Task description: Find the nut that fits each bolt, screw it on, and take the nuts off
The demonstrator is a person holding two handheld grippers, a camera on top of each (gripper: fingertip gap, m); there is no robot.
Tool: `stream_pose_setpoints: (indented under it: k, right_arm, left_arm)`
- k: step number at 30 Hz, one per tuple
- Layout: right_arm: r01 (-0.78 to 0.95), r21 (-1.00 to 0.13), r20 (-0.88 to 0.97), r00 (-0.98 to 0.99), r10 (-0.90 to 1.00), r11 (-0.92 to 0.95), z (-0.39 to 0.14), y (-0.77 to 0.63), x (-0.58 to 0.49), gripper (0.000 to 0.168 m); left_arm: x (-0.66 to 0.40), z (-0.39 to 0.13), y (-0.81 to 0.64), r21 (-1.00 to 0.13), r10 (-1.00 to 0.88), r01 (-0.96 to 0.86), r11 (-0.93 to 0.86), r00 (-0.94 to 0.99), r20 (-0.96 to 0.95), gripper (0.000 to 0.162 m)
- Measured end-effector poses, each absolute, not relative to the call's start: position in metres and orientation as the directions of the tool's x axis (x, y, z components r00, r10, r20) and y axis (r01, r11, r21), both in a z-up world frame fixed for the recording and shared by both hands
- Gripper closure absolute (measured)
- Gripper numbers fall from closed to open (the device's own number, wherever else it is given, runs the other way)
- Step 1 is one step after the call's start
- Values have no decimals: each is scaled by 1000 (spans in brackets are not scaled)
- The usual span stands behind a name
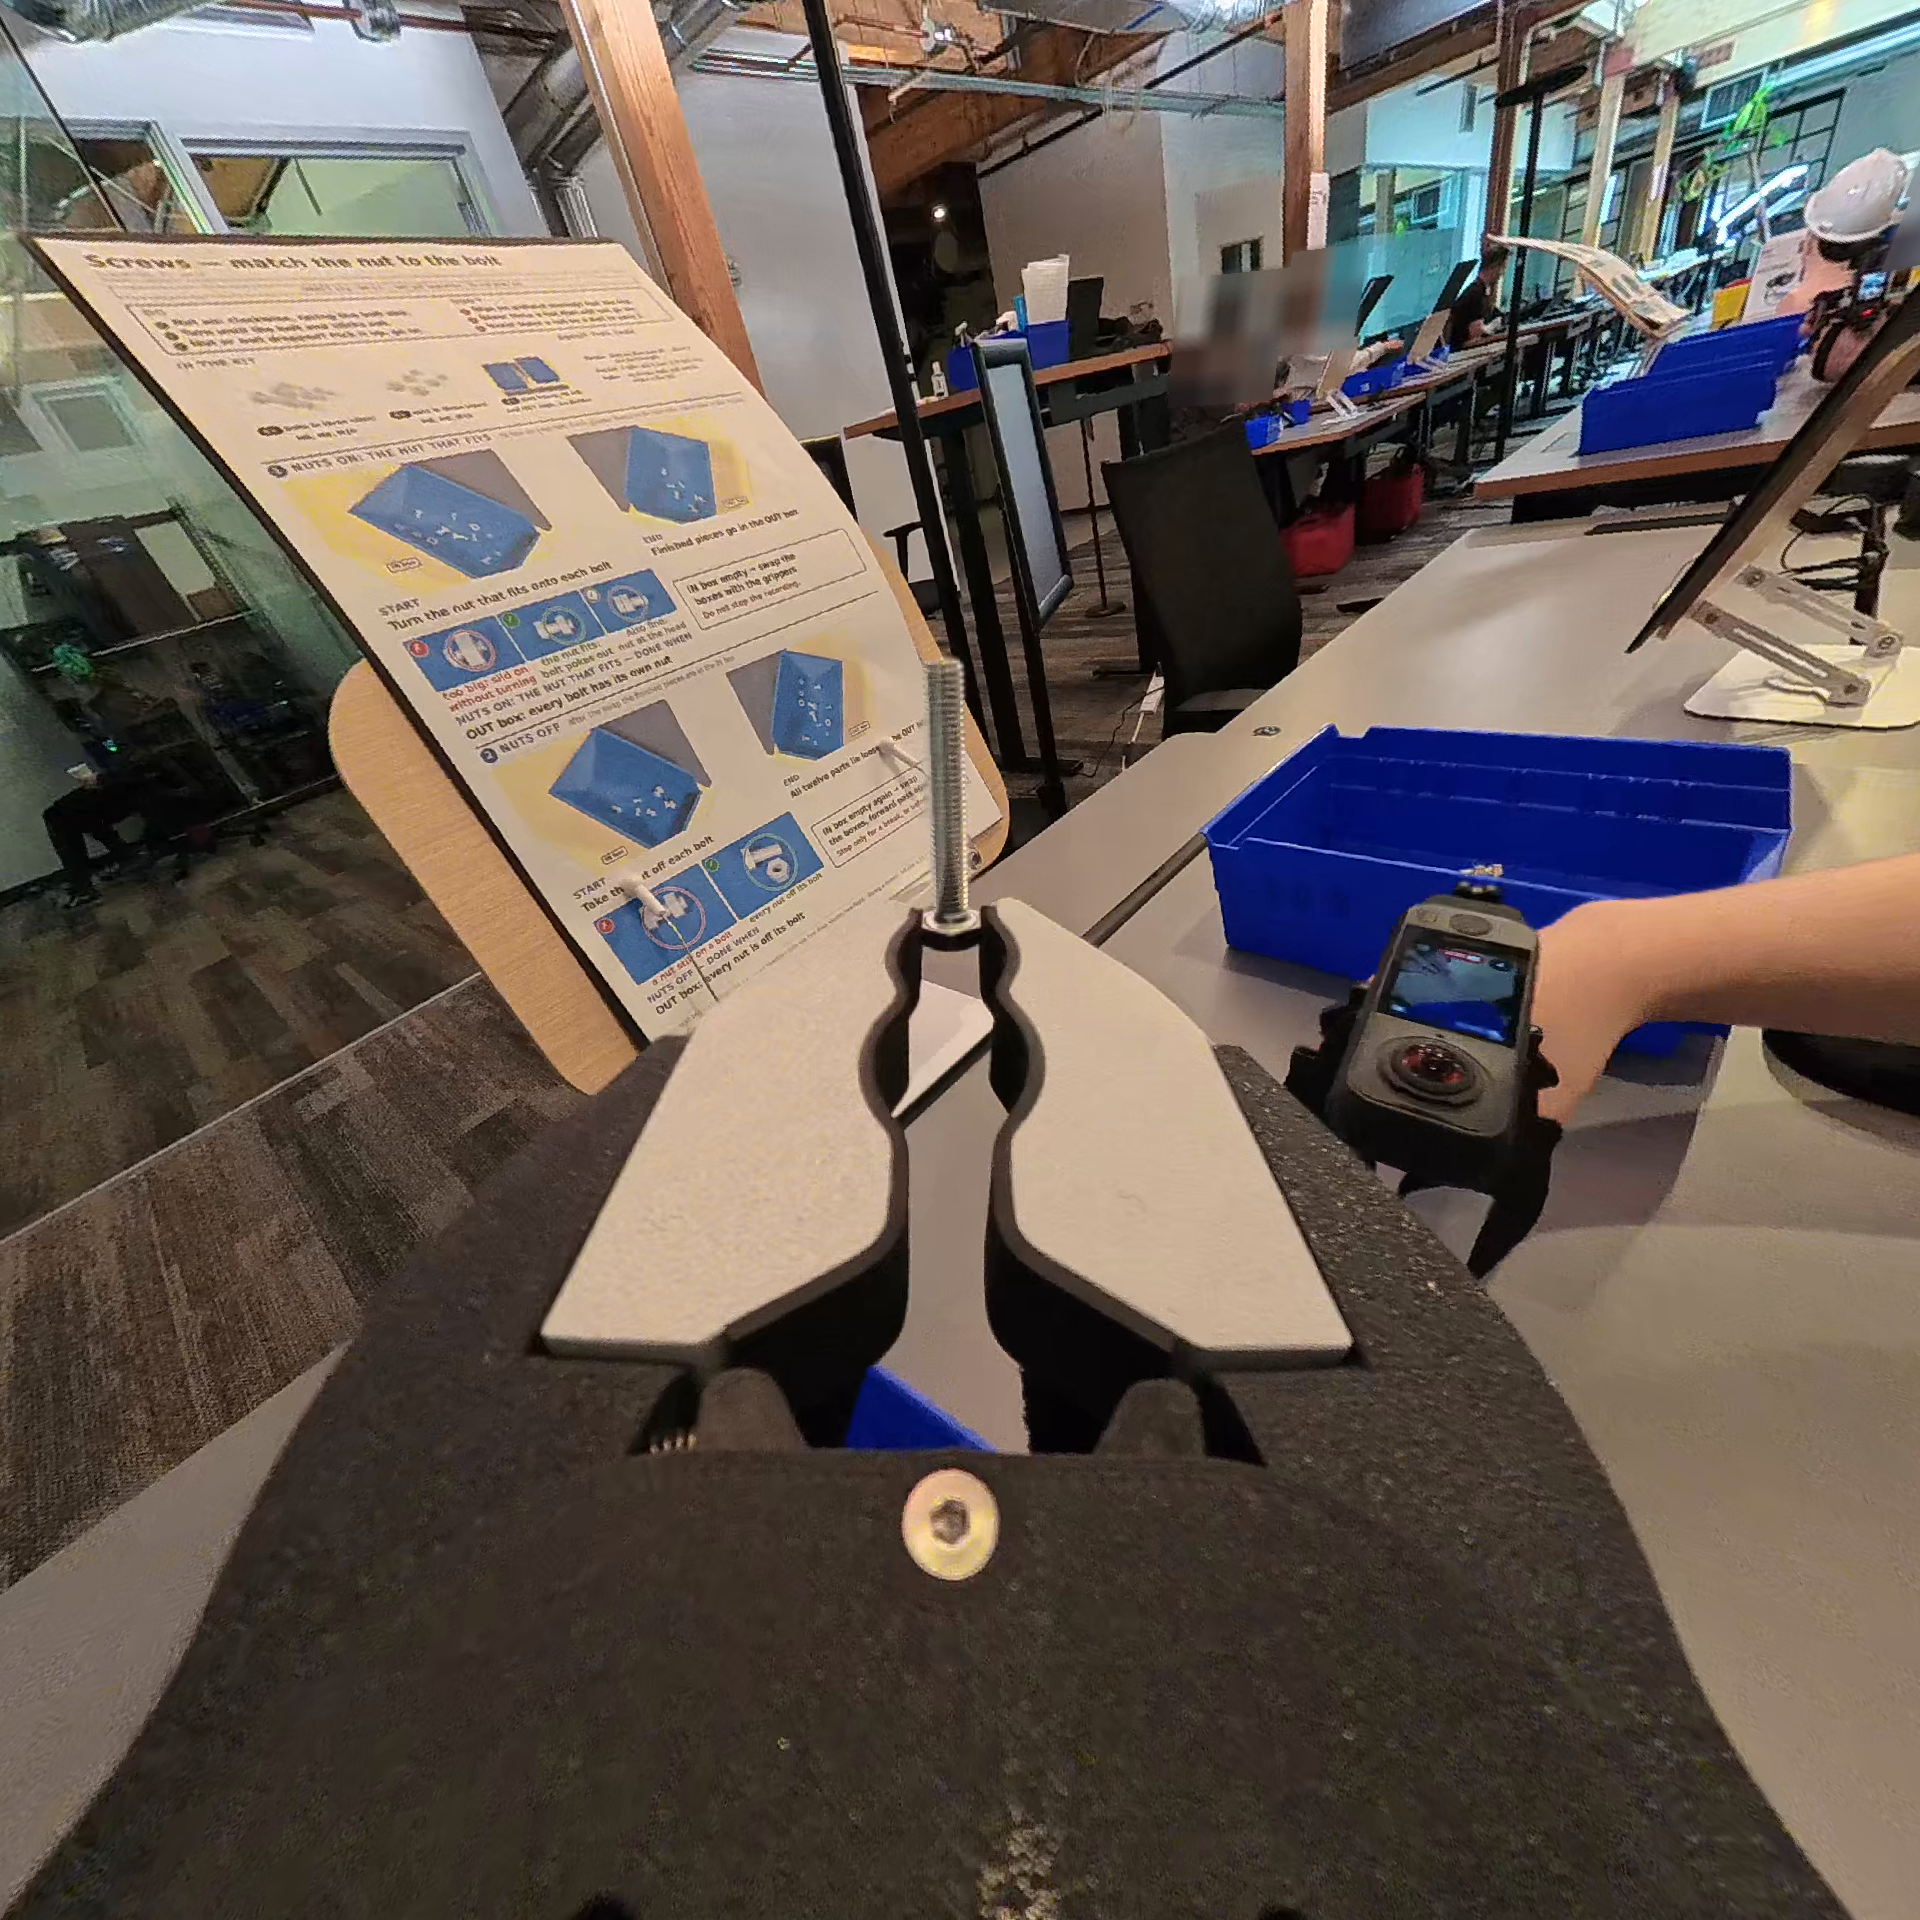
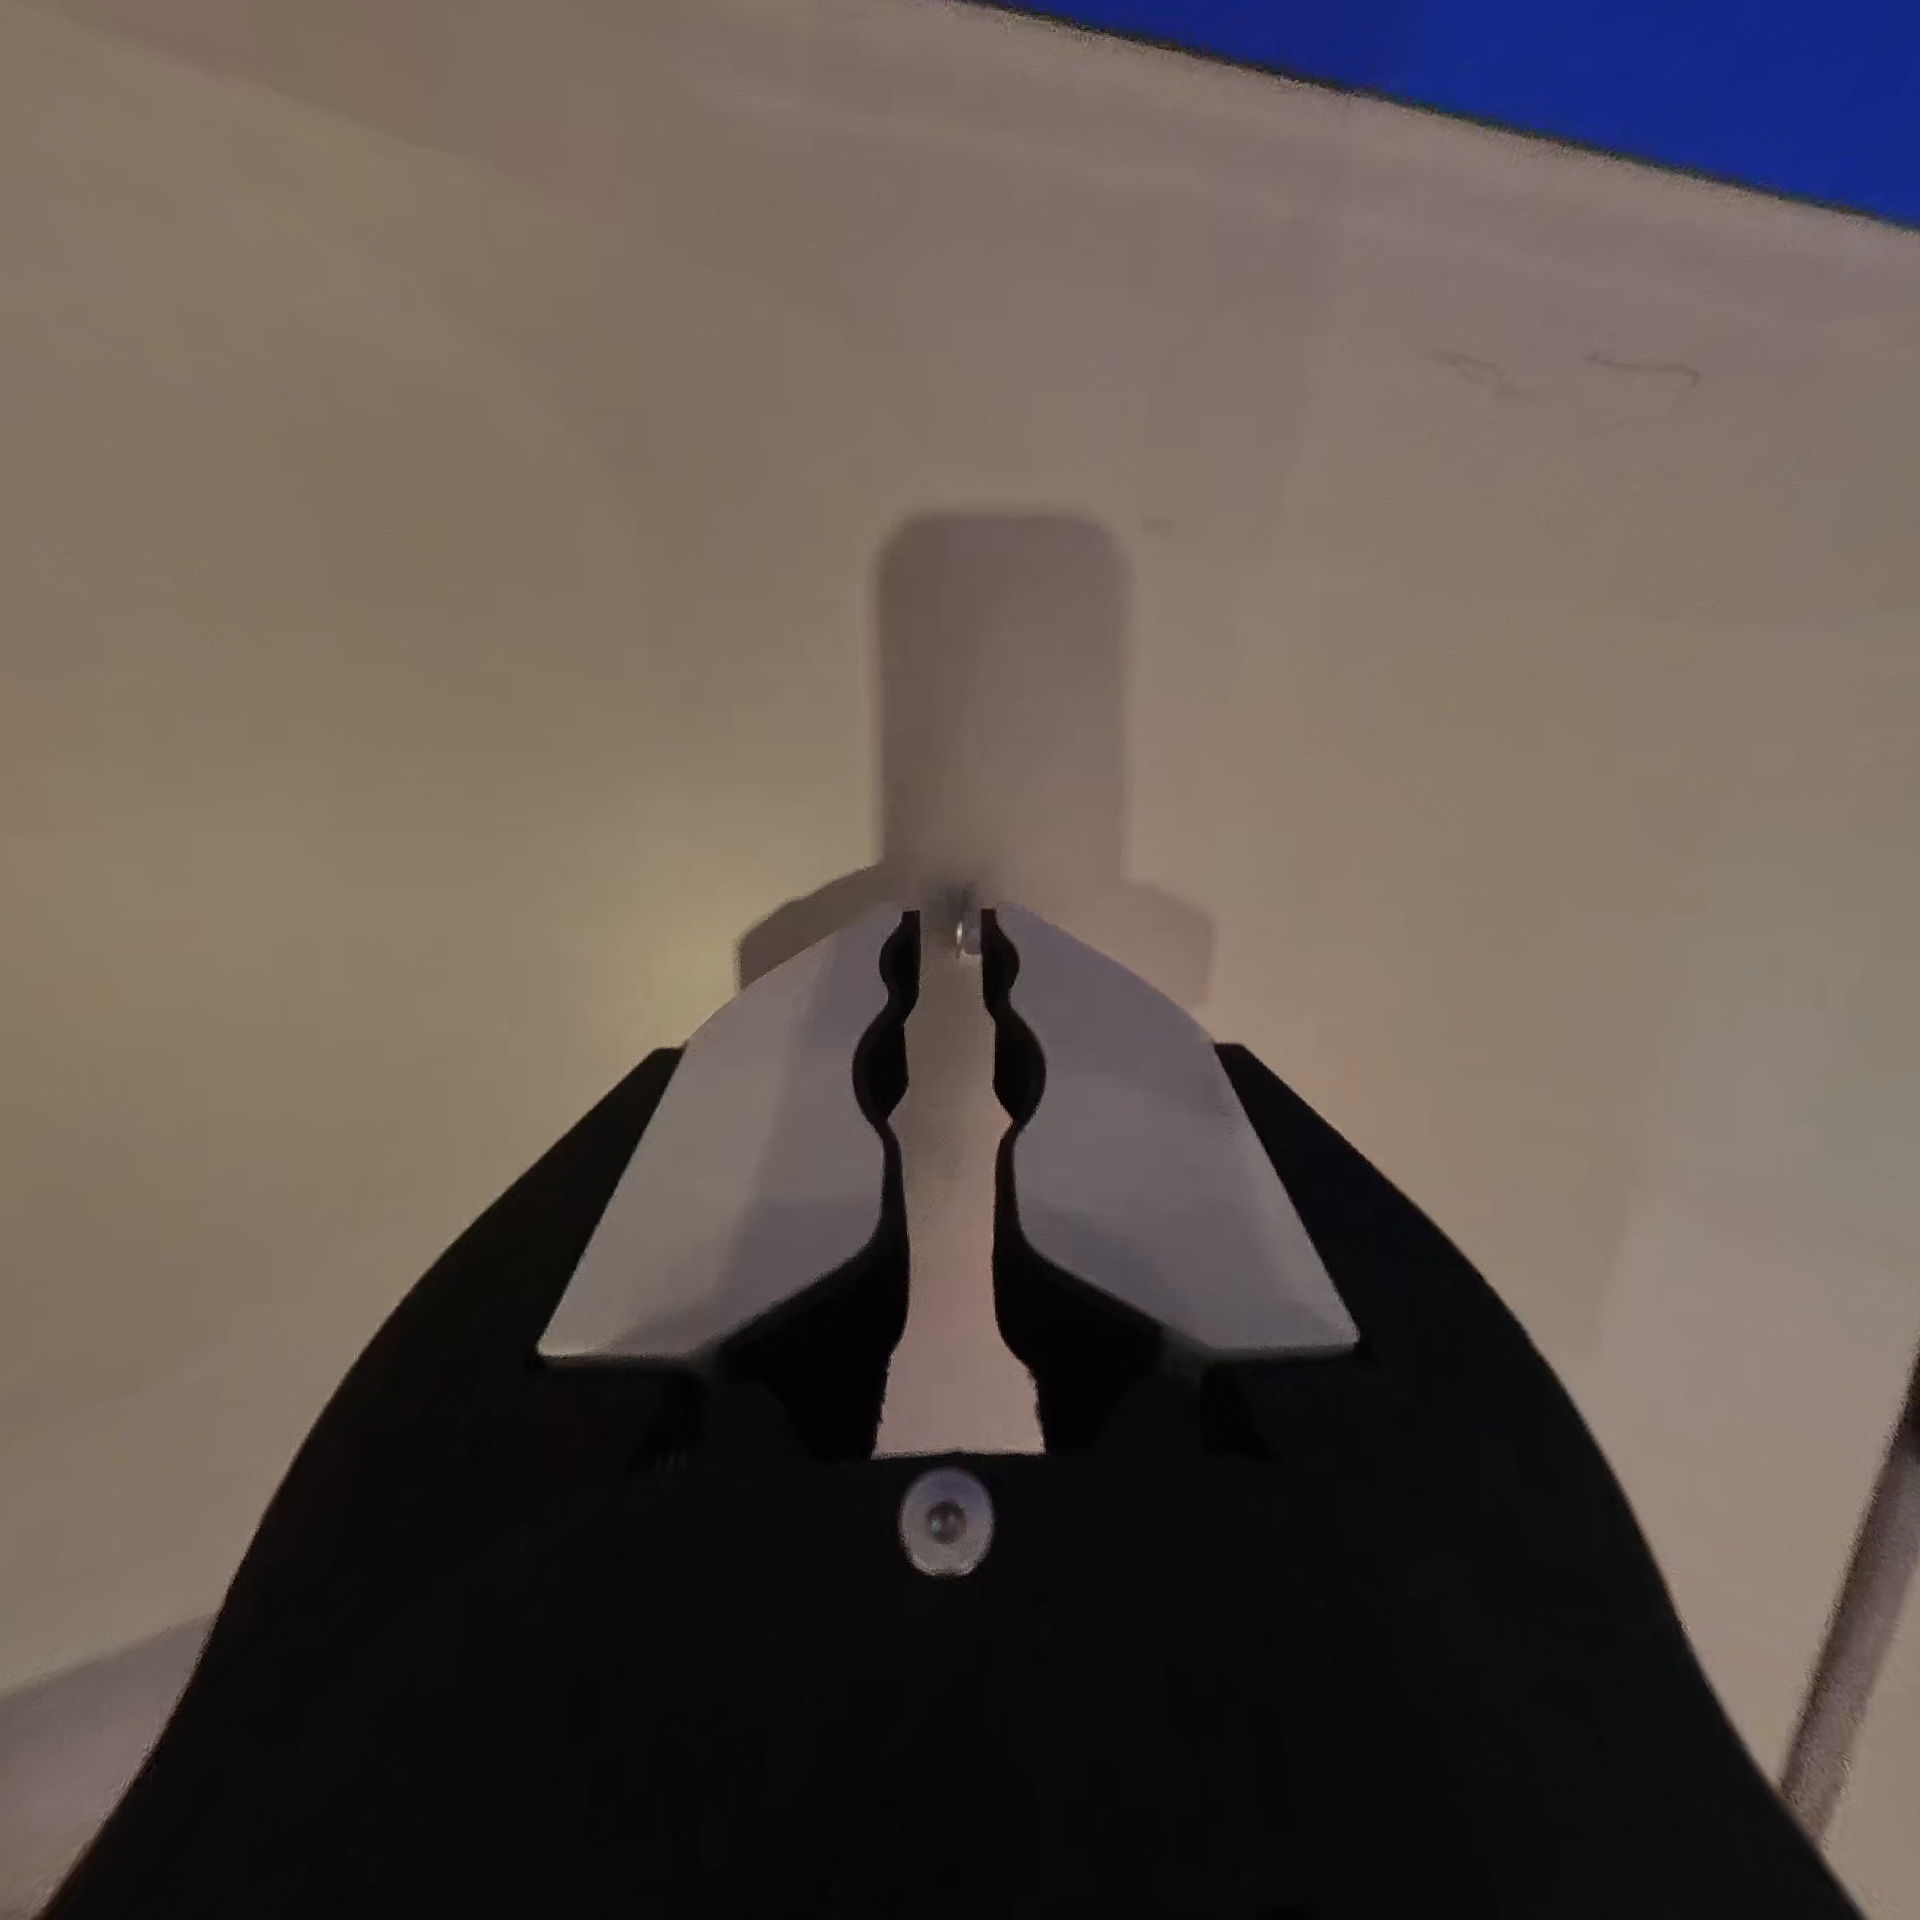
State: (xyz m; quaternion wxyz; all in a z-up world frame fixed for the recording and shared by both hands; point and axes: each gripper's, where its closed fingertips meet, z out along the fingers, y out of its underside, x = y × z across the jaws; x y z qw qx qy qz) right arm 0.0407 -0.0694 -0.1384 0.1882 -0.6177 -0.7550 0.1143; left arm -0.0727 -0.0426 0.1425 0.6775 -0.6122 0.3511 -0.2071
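My left gripper is shut on the head of a long silver bolt. The bolt stands upright with its threaded shaft pointing up from the fingertips. In the right wrist view my right gripper points straight down at the grey table, close to it. Its jaws stand a narrow gap apart. A small silver nut sits between the tips, against the right finger, with a gap showing on its left side. The view is blurred. In the left wrist view the right gripper's camera housing shows low over the table, held by a hand.
A blue bin stands on the table beyond the right gripper, and its edge shows in the right wrist view. A corner of a second blue bin shows below my left fingers. An instruction board leans at the left table edge. A tablet stand is at the far right. Spacing between my two grippers at the tips: around 30 centimeters.
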Motion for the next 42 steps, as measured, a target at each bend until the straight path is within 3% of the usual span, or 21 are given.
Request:
stream_pose_setpoints:
  k: [13, 18, 21, 29, 36, 39, 42]
  right_arm:
    - [896, -444, -102, -41, 994, -8, -147, -75, 48, 163]
    - [889, -417, -404, 5, 915, -189, -135, -104, 62, 163]
    - [903, -364, -492, 22, 871, -228, -140, -112, 73, 163]
    - [933, -291, -537, 23, 844, -211, -152, -122, 83, 163]
    - [933, -298, -502, 28, 864, -203, -154, -113, 81, 160]
    - [926, -321, -484, 20, 875, -199, -151, -109, 79, 157]
    - [870, -459, -350, 8, 937, -179, -132, -100, 70, 156]
  left_arm:
    - [-69, 141, -42, -976, -722, -154, 157, 656, -220, 152]
    - [-64, 140, -44, -973, -735, -168, 155, 639, -228, 152]
    - [-60, 139, -46, -972, -743, -175, 156, 627, -233, 152]
    - [-55, 137, -48, -970, -754, -184, 157, 612, -237, 152]
    - [-54, 136, -48, -972, -764, -182, 150, 603, -230, 152]
    - [-54, 136, -48, -972, -764, -183, 150, 603, -231, 152]
    - [-56, 136, -47, -972, -758, -184, 146, 610, -229, 152]
